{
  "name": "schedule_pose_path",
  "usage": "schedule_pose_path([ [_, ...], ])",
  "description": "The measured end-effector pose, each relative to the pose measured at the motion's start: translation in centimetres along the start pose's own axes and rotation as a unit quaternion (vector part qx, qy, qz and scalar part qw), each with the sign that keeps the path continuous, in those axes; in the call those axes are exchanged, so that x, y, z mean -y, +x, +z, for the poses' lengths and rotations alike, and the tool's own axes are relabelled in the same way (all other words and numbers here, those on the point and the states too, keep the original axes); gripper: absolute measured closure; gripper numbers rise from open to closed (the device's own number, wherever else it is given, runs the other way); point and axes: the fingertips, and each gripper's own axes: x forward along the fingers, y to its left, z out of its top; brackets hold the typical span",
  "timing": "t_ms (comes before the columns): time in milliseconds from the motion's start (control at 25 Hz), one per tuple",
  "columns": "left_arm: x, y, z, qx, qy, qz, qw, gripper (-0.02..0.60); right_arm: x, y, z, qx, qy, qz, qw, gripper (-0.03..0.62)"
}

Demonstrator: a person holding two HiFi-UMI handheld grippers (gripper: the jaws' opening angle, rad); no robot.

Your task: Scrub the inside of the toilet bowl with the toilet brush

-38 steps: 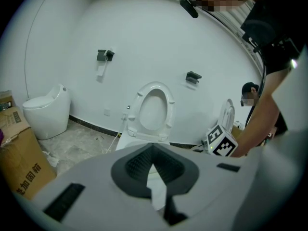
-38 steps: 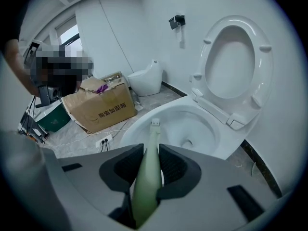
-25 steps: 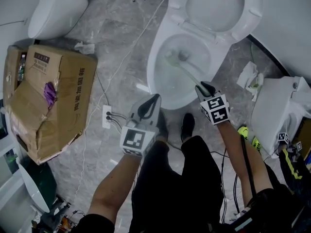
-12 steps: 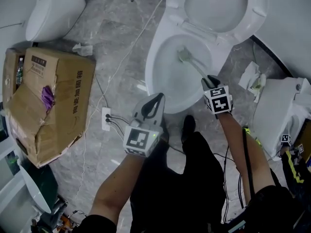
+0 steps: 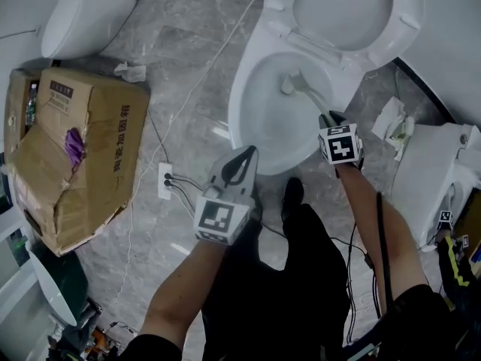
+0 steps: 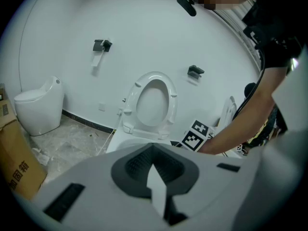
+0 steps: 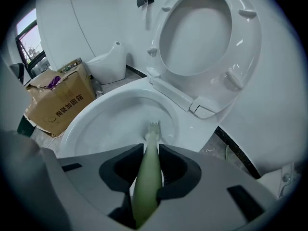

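Observation:
A white toilet bowl [image 5: 255,130] stands with seat and lid [image 5: 342,10] raised. My right gripper [image 5: 331,119] hangs over the bowl's right rim, shut on the pale green toilet brush [image 5: 308,90], whose head [image 5: 289,85] rests inside the bowl near the back. In the right gripper view the green handle [image 7: 147,177] runs between the jaws down to the bristles [image 7: 153,126] in the bowl [image 7: 96,124]. My left gripper [image 5: 239,164] hovers in front of the bowl, shut and holding nothing; in its own view the jaws [image 6: 156,177] point at the raised seat [image 6: 154,102].
A cardboard box [image 5: 71,156] sits on the floor at left, a second toilet [image 5: 75,10] behind it. A wall socket and white cable [image 5: 167,179] lie left of the bowl. Crumpled paper [image 5: 391,122] and another white fixture [image 5: 428,171] are at right. My feet [image 5: 289,194] stand before the bowl.
The right gripper has moved right and slightly back along the bowl, sweeping the brush head from the left-centre of the bowl toward the back right. The left gripper has barely shifted.

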Motion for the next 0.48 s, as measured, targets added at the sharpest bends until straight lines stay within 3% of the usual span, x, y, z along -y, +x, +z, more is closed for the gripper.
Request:
schedule_pose_path([
  [480,-0.3,-1.7,1.3,-0.001,-0.005,0.007,1.0000,0.572,-1.4,-0.8,-0.4,-0.049,-0.003,0.012,0.999,0.488],
])
